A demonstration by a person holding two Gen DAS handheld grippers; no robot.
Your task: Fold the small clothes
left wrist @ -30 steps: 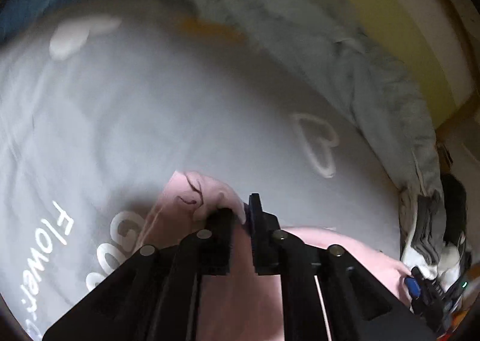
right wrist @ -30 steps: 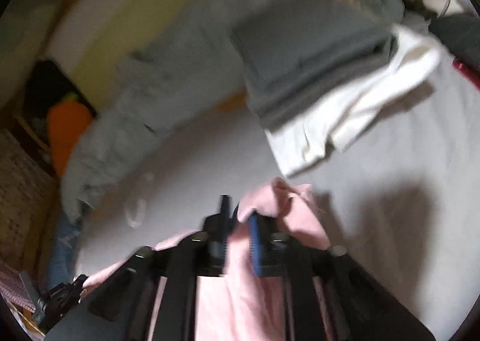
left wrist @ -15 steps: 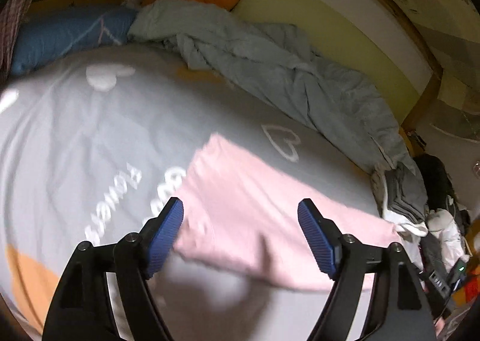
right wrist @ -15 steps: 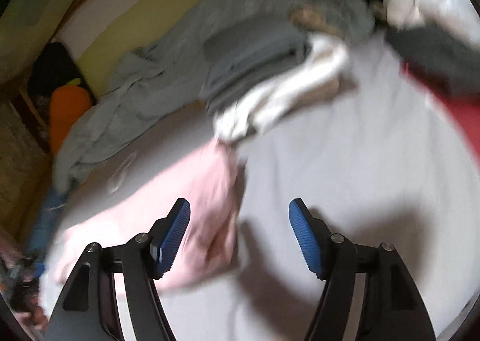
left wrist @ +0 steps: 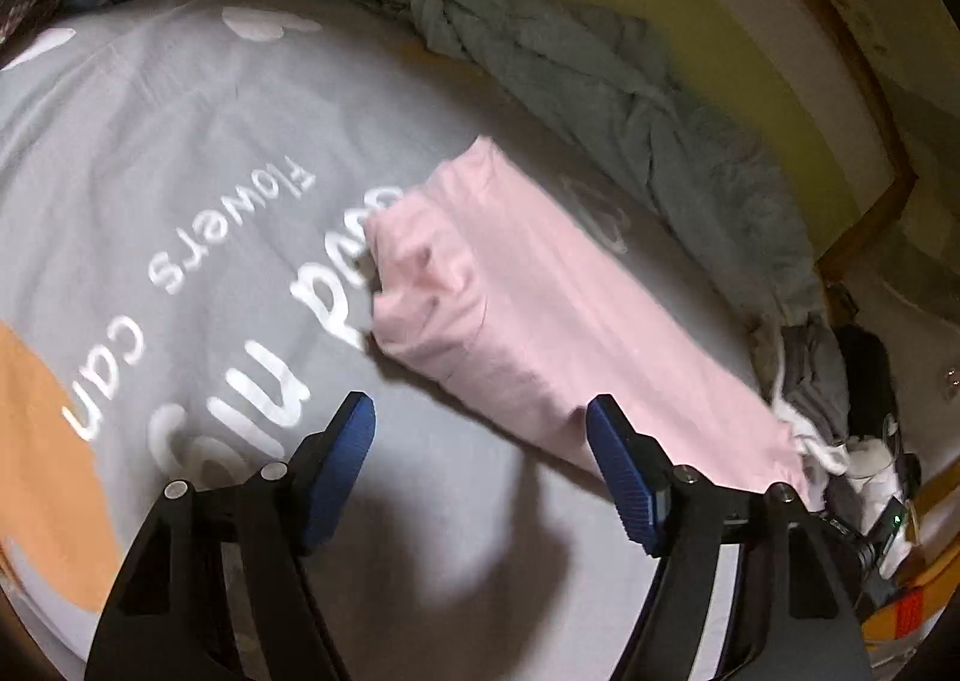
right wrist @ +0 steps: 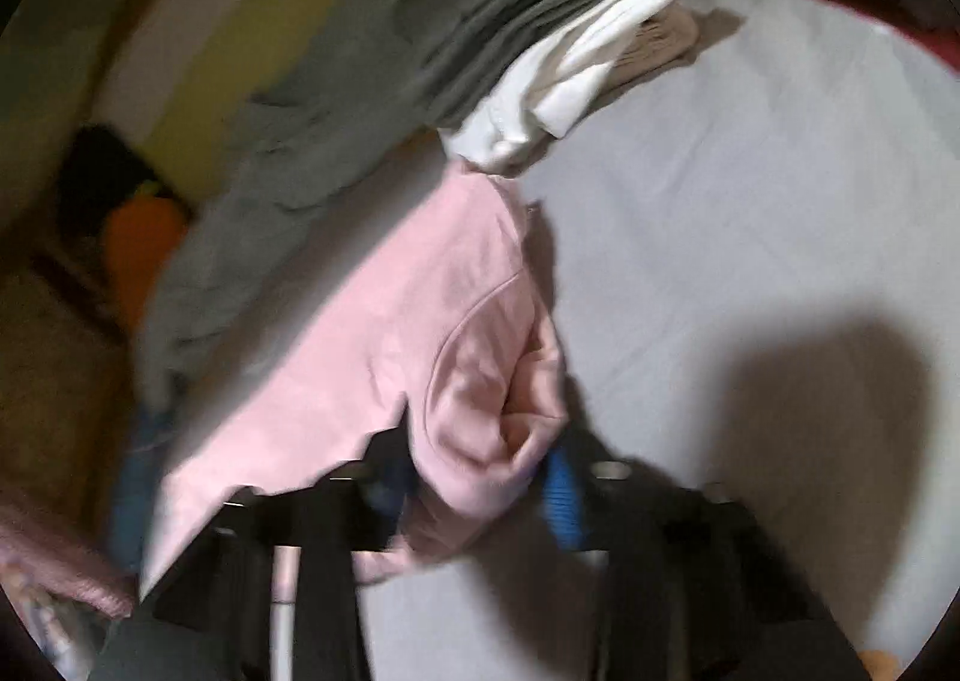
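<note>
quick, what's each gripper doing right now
left gripper: open, holding nothing, just short of the folded pink cotton garment.
right gripper: jaws around the garment's end; too blurred to tell if shut.

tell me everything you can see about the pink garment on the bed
The pink garment is soft, sweatshirt-like knit, folded into a long band lying flat on the grey printed bedsheet. One end is bunched and creased; the right wrist view shows a curved seam. The left gripper hovers open, apart from it. The right gripper has its jaws around the near end; that view is blurred.

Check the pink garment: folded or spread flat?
Folded. The pink garment lies on the bedspread as a long doubled strip, its thick layered edge showing.
</note>
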